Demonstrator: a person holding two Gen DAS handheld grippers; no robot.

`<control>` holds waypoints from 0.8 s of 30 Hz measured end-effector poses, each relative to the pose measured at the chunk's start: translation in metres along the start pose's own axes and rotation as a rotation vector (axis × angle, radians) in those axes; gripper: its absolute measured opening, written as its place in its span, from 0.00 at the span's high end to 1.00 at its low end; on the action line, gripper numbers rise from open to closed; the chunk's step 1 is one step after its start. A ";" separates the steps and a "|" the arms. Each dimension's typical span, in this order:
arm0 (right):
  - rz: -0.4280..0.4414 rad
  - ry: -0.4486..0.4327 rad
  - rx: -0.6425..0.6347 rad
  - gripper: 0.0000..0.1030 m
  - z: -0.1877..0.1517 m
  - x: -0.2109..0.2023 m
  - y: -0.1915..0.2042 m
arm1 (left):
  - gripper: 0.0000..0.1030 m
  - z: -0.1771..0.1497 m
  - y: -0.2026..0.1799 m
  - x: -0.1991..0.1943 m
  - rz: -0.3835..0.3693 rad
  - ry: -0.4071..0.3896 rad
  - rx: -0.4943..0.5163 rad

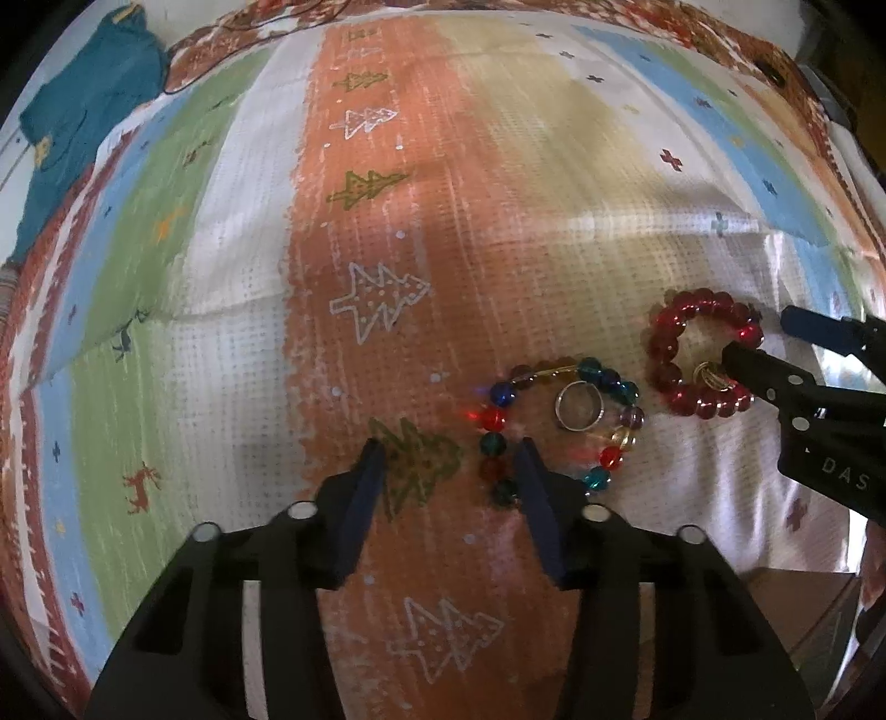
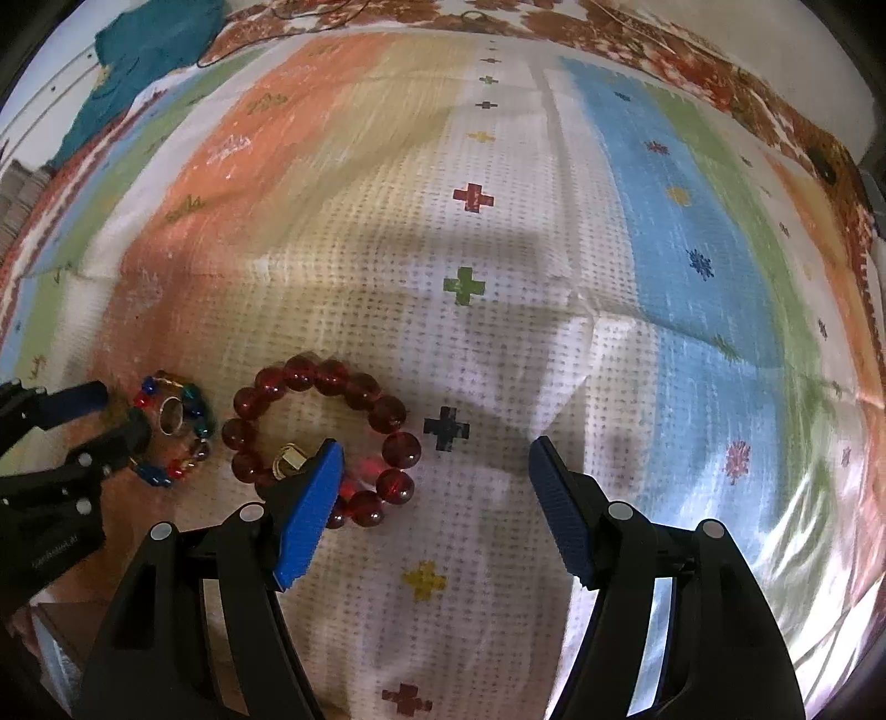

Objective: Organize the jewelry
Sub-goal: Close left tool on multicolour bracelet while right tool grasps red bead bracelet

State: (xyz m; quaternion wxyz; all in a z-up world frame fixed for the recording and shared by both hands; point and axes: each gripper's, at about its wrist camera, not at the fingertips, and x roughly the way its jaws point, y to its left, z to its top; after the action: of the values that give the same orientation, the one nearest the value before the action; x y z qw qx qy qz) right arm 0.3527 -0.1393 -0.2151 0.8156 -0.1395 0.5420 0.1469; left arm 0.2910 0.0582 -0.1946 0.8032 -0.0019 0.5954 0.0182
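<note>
A multicoloured bead bracelet (image 1: 603,382) lies on the striped cloth with a silver ring (image 1: 578,405) inside its loop. A red bead bracelet (image 1: 664,354) lies to its right with a gold ring (image 1: 709,376) inside it. My left gripper (image 1: 451,454) is open and empty, its right finger at the coloured bracelet's near edge. My right gripper (image 2: 434,462) is open and empty; its left finger covers the red bracelet's (image 2: 387,412) near side, beside the gold ring (image 2: 289,461). The coloured bracelet (image 2: 194,410) and silver ring (image 2: 171,415) show at left.
A teal cloth (image 1: 83,111) lies at the far left corner of the striped, patterned cloth (image 1: 498,221); it also shows in the right wrist view (image 2: 149,50). A thin dark cord (image 1: 221,61) runs beside it. The cloth has folds at right.
</note>
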 end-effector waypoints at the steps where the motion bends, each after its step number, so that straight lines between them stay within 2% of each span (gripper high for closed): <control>1: -0.003 0.001 -0.013 0.42 -0.001 0.000 0.001 | 0.66 0.000 -0.001 0.000 0.003 -0.003 0.000; 5: 0.017 0.006 -0.032 0.61 -0.002 -0.001 0.002 | 0.87 -0.003 -0.001 0.001 0.032 -0.013 0.028; 7: 0.021 0.008 -0.033 0.81 -0.003 -0.003 0.001 | 0.90 -0.005 -0.001 0.001 0.043 -0.015 0.046; 10: 0.021 0.007 -0.047 0.86 -0.003 -0.005 0.004 | 0.92 -0.007 0.001 0.000 0.038 -0.008 0.031; 13: 0.024 -0.008 -0.049 0.86 -0.007 -0.011 0.004 | 0.92 -0.004 0.008 -0.007 0.009 0.003 0.001; 20: 0.043 -0.067 -0.041 0.86 -0.008 -0.040 0.005 | 0.92 -0.001 0.007 -0.035 -0.030 -0.041 -0.027; 24: 0.063 -0.100 -0.044 0.86 -0.009 -0.058 0.008 | 0.92 0.000 -0.001 -0.050 -0.057 -0.060 -0.007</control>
State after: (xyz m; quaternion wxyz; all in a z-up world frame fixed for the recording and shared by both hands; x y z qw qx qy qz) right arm 0.3209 -0.1406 -0.1655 0.8335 -0.1326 0.5013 0.1910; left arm 0.2767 0.0556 -0.1468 0.8209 -0.0210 0.5706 -0.0025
